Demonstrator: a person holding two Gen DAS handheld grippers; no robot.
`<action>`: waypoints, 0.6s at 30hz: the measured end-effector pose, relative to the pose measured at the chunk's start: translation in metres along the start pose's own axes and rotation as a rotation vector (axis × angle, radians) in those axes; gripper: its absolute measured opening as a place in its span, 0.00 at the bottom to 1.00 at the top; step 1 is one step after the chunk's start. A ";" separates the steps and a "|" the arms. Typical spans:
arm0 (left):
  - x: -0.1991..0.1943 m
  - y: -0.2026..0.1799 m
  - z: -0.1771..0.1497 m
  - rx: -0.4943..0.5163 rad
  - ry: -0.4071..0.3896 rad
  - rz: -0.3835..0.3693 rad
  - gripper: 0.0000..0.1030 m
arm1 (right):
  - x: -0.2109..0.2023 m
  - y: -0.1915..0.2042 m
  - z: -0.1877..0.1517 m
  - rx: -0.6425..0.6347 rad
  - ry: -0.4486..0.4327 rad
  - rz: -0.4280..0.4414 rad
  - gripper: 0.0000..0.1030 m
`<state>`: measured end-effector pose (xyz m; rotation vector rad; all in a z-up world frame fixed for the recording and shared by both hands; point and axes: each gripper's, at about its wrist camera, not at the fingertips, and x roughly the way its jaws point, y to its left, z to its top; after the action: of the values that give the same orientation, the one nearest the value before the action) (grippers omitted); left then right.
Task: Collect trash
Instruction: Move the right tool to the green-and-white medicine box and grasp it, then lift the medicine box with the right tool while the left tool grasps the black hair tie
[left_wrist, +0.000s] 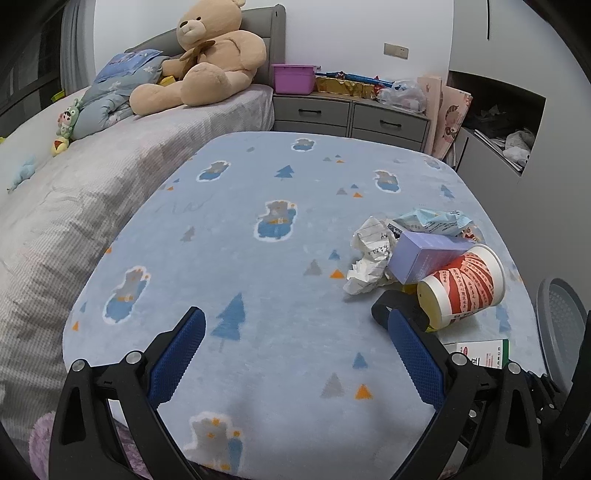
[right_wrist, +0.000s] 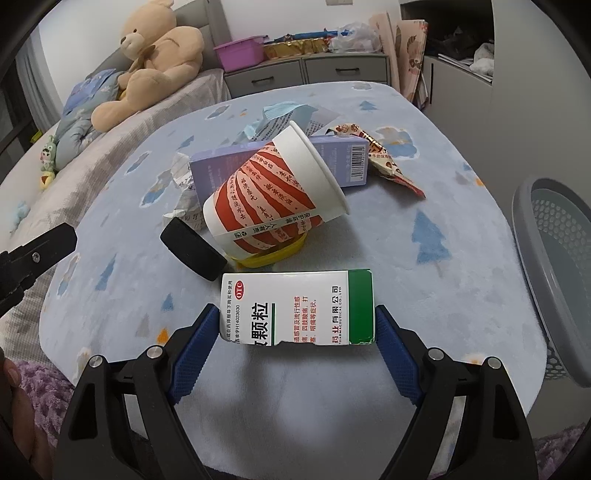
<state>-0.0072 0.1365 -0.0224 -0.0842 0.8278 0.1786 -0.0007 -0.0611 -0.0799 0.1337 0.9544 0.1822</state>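
My right gripper (right_wrist: 297, 325) is shut on a white and green medicine box (right_wrist: 295, 308), held just above the blue patterned table (right_wrist: 461, 266); the box's corner also shows in the left wrist view (left_wrist: 480, 352). A trash pile lies beyond it: a red and white paper cup (right_wrist: 273, 195) on its side on a yellow lid (right_wrist: 269, 256), a purple box (right_wrist: 332, 158), crumpled paper (left_wrist: 369, 254), a blue wrapper (left_wrist: 432, 219), a snack wrapper (right_wrist: 384, 158) and a black cylinder (right_wrist: 192, 249). My left gripper (left_wrist: 295, 332) is open and empty, left of the pile.
A grey mesh bin (right_wrist: 554, 280) stands at the table's right edge. A bed (left_wrist: 74, 206) with a teddy bear (left_wrist: 207, 62) lies to the left. A grey drawer unit (left_wrist: 351, 118) with a pink tub (left_wrist: 293, 77) stands behind the table.
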 end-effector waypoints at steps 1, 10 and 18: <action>0.000 -0.001 0.000 0.003 0.000 -0.003 0.92 | -0.002 -0.001 -0.001 0.001 0.000 0.000 0.79; -0.006 -0.017 -0.006 0.033 0.006 -0.029 0.92 | -0.023 -0.021 -0.009 0.024 -0.005 -0.015 0.79; -0.015 -0.035 -0.011 0.065 0.003 -0.063 0.92 | -0.041 -0.040 -0.015 0.042 -0.027 -0.031 0.79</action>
<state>-0.0185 0.0988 -0.0180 -0.0499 0.8324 0.0923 -0.0325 -0.1084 -0.0634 0.1594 0.9331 0.1310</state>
